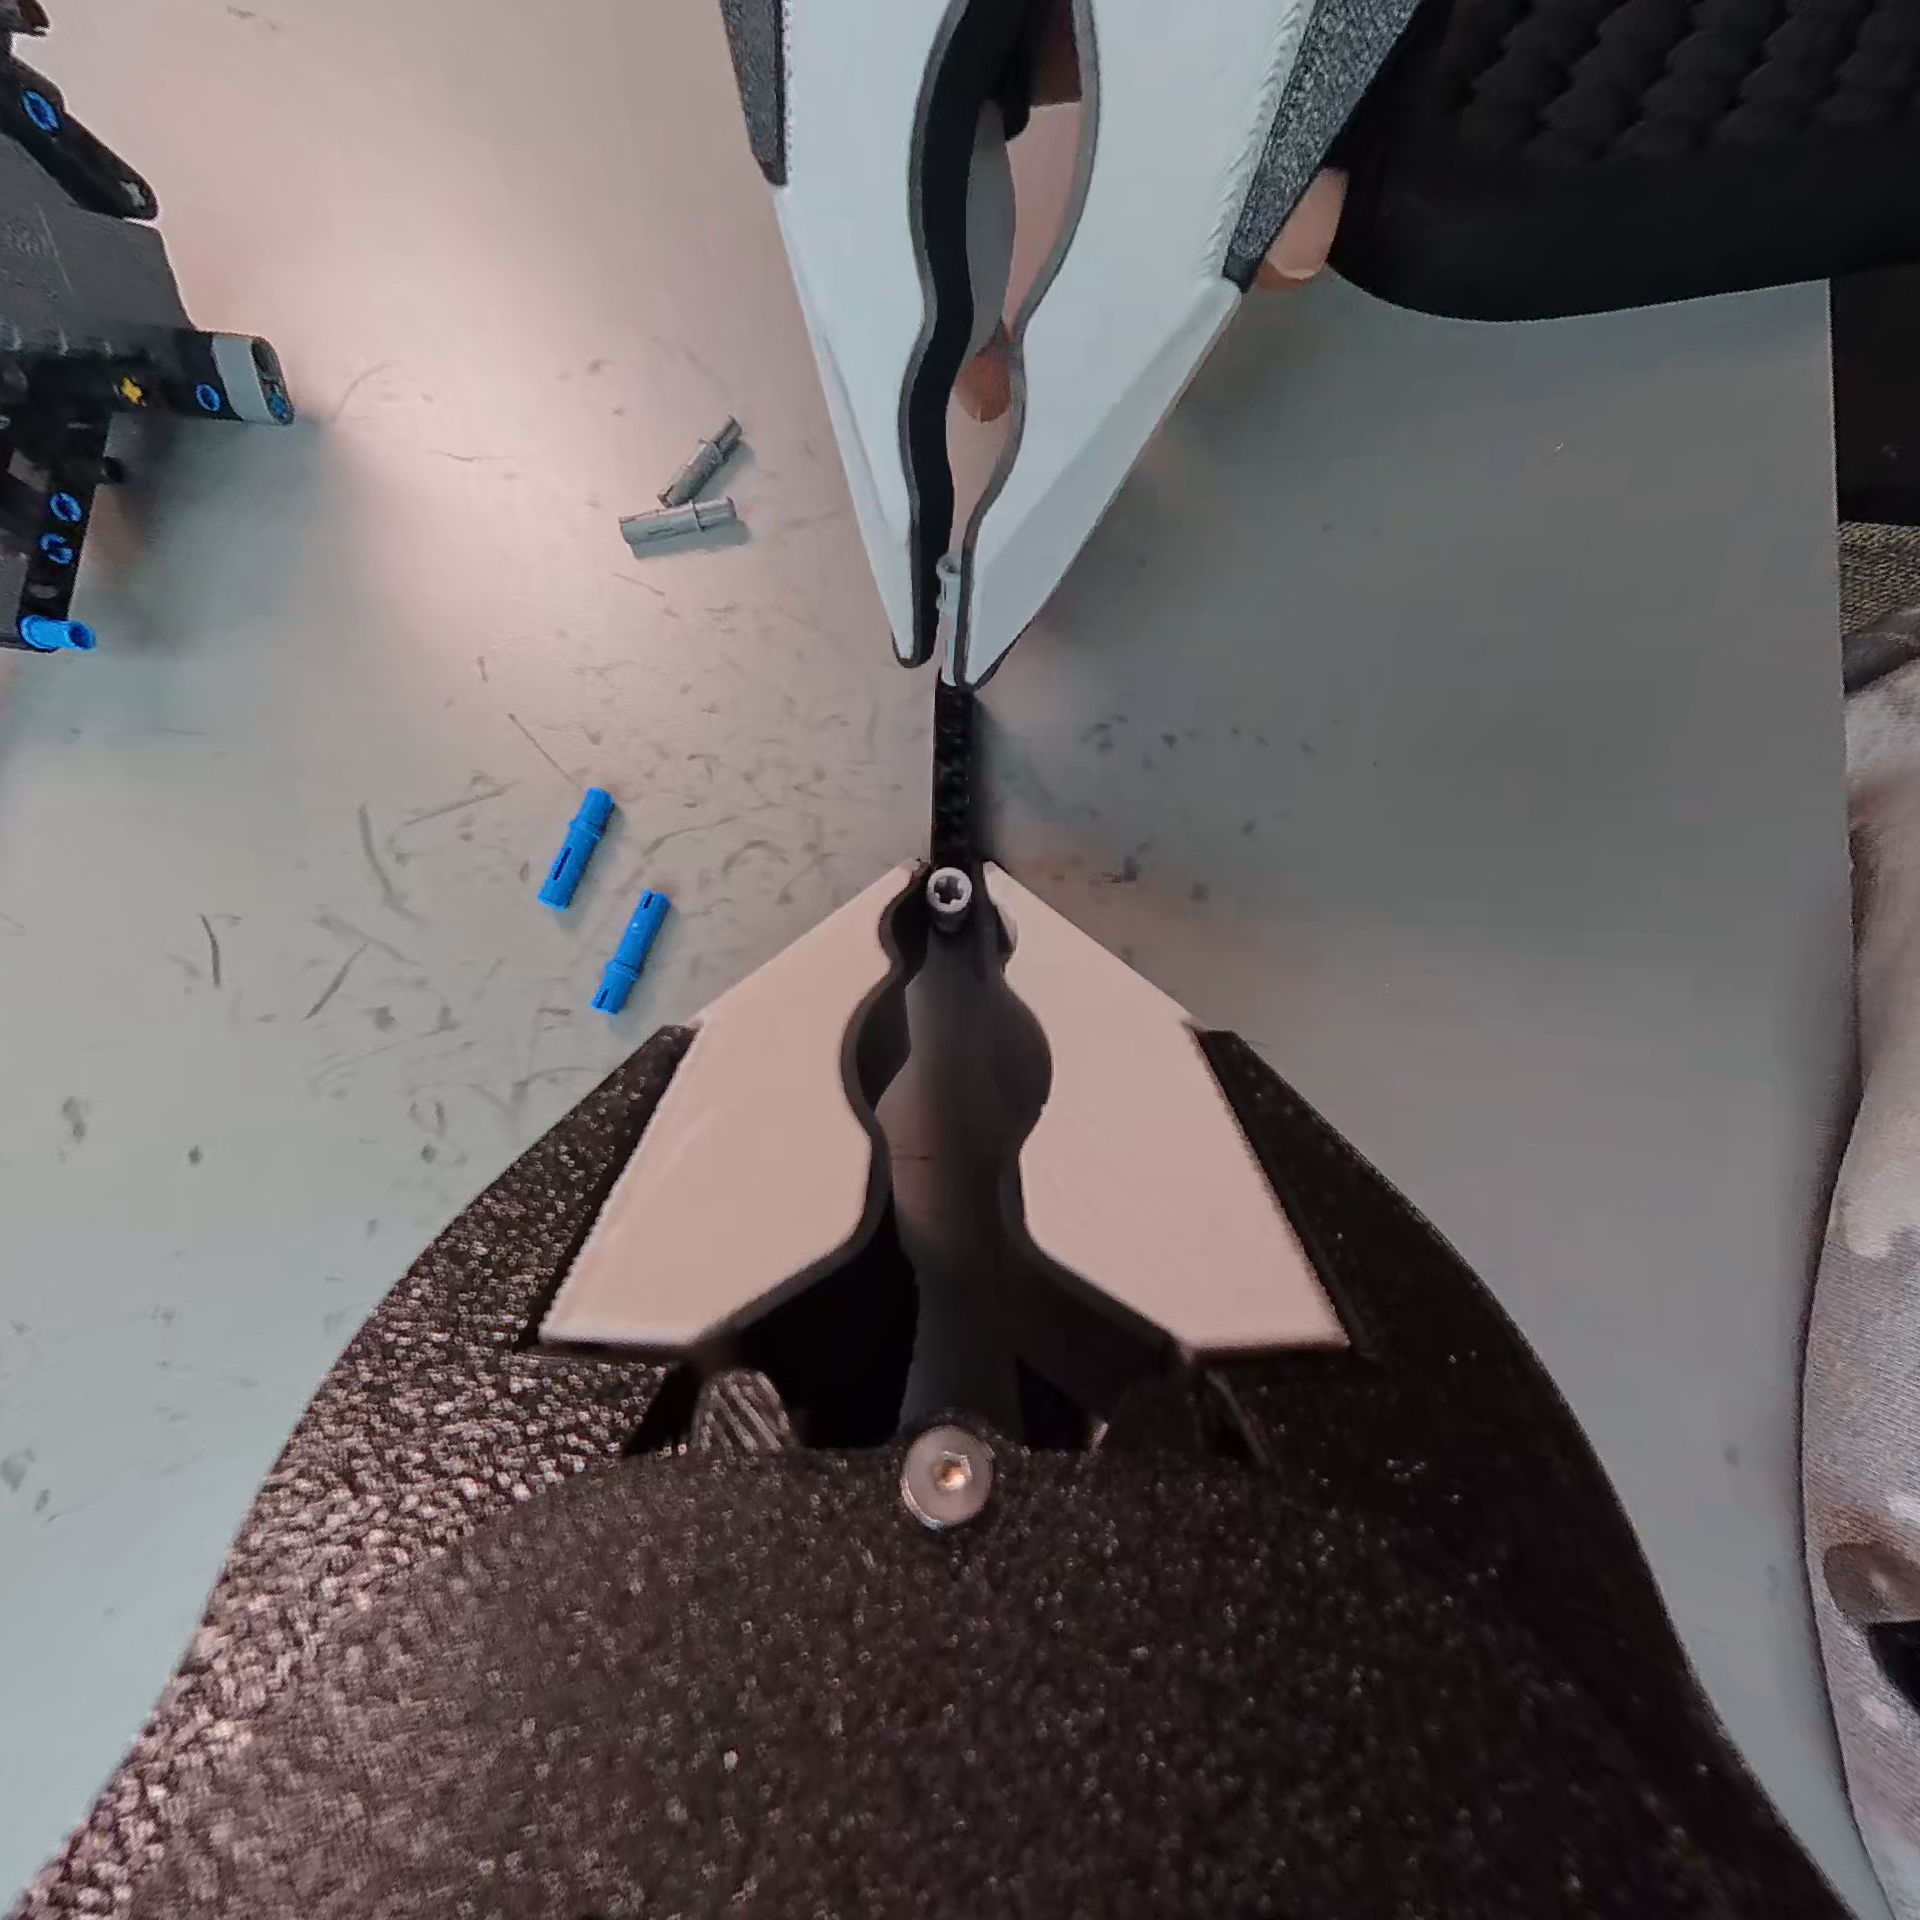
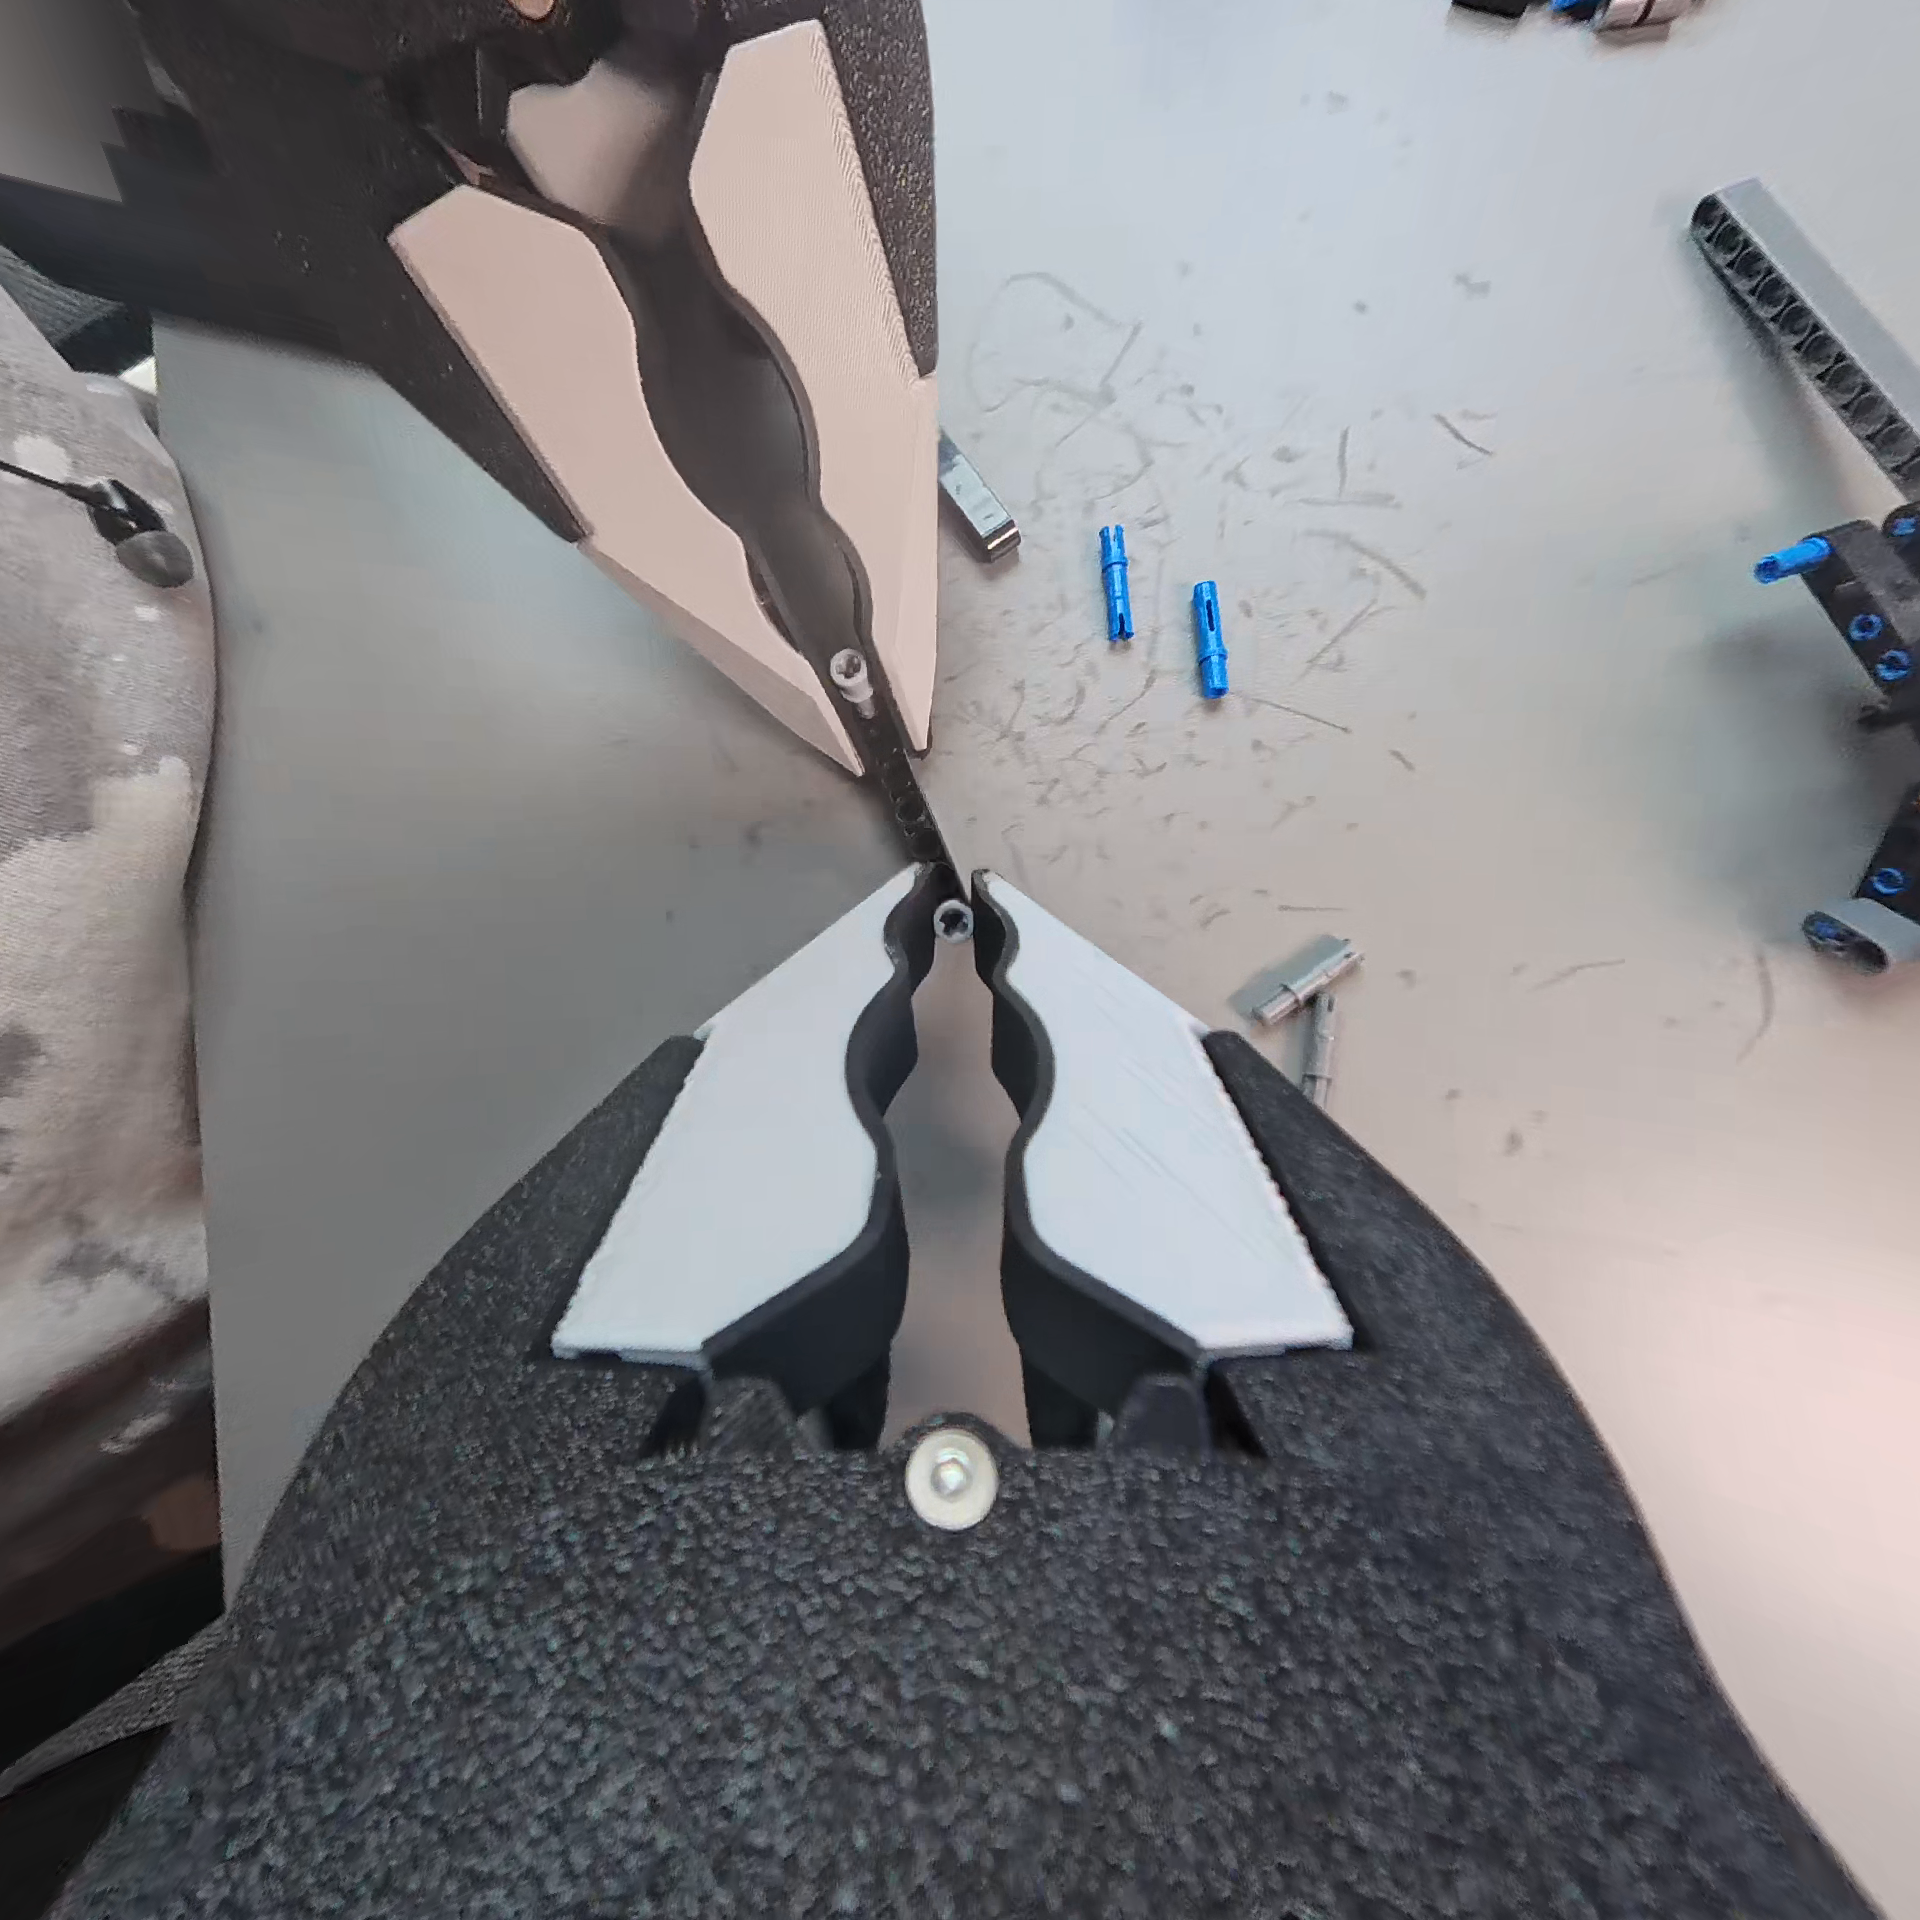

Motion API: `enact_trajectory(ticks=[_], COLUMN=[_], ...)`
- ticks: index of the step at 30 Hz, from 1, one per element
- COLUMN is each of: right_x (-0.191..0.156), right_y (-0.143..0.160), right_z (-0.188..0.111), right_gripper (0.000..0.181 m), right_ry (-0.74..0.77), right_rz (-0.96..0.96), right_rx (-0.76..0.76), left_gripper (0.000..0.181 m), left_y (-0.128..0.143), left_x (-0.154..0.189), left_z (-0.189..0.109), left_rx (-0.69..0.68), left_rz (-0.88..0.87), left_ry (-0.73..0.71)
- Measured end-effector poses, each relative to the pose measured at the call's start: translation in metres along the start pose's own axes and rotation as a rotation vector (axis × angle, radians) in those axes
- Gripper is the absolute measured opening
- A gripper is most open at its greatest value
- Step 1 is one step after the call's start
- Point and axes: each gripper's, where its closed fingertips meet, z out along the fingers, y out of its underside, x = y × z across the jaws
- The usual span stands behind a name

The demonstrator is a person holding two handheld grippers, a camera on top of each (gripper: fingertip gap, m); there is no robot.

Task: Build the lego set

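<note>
The black beam [image 1: 958, 774] hangs above the table, a thin strip of holes bridging the two claws. The left gripper [image 1: 951, 883], with pinkish fingers, is closed on the near end of it in the left wrist view, where a grey pin [image 1: 951, 894] sits in the end hole, seen end-on. The right gripper [image 2: 951, 883], with pale grey fingers, is pinched on a second grey pin [image 2: 953, 921] at the beam's other end; whether that pin is already seated in its hole I cannot tell.

The beam is hard plastic, light and stiff, so it should not flex, but it is narrow and smooth and could twist between the pads if pushed off-axis. I judge the flat sides near the end the best hold, leaving the holes free. The pins are tiny and apt to flick away; they want a squeeze across the barrel and a straight push.

On the grey table [image 1: 1455, 727], scuffed with dark marks, two blue pins [image 1: 577, 850] lie to the left in the left wrist view, and two more loose grey pins [image 1: 686, 499] lie farther off. The partly built model [image 1: 62, 416], black and grey with blue pins in it, stands at the far left edge. In the right wrist view a long grey beam [image 2: 1808, 322] lies at the far right
</note>
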Motion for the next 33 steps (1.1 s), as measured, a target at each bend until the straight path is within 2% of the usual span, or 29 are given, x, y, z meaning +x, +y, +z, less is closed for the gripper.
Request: enact_trajectory(ticks=[4, 8, 9, 11, 13, 15, 19, 25, 33], right_x=[-0.002, 0.002, 0.001, -0.009, -0.007, -0.004, -0.004, -0.015, -0.03], right_y=[0.003, 0.021, 0.015, -0.026, -0.038, -0.032, 0.005, -0.005, -0.022], right_z=[-0.001, 0.002, 0.002, -0.002, -0.007, -0.008, -0.004, 0.0, -0.005], right_gripper=[0.007, 0.007, 0.007, 0.006, 0.006, 0.006, 0.006, 0.006, 0.007], right_ry=[0.028, 0.032, 0.035, 0.028, 0.053, 0.055, -0.012, -0.016, -0.01], right_rz=[-0.134, -0.251, -0.276, -0.261, -0.336, -0.381, -0.301, -0.282, -0.344], right_rx=[-0.074, -0.252, -0.229, -0.065, -0.134, -0.223, -0.367, -0.288, -0.211], left_gripper=[0.008, 0.008, 0.008, 0.008, 0.008, 0.008, 0.008, 0.018, 0.012], left_y=[0.0, 0.0, 0.0, 0.0, 0.0, 0.0, 0.0, -0.012, -0.031], left_x=[0.0, 0.0, 0.0, 0.0, 0.0, 0.0, 0.001, 0.007, 0.02], left_z=[0.0, 0.0, 0.0, 0.0, 0.0, 0.0, -0.001, -0.01, -0.021], left_rx=[0.0, 0.0, 0.0, 0.0, 0.0, 0.0, 0.002, 0.087, 0.191], left_rz=[-0.001, 0.001, 0.001, 0.002, -0.002, -0.005, -0.012, -0.024, 0.115], left_ry=[0.002, 0.0, 0.001, 0.0, 0.004, 0.007, 0.017, 0.092, 0.083])
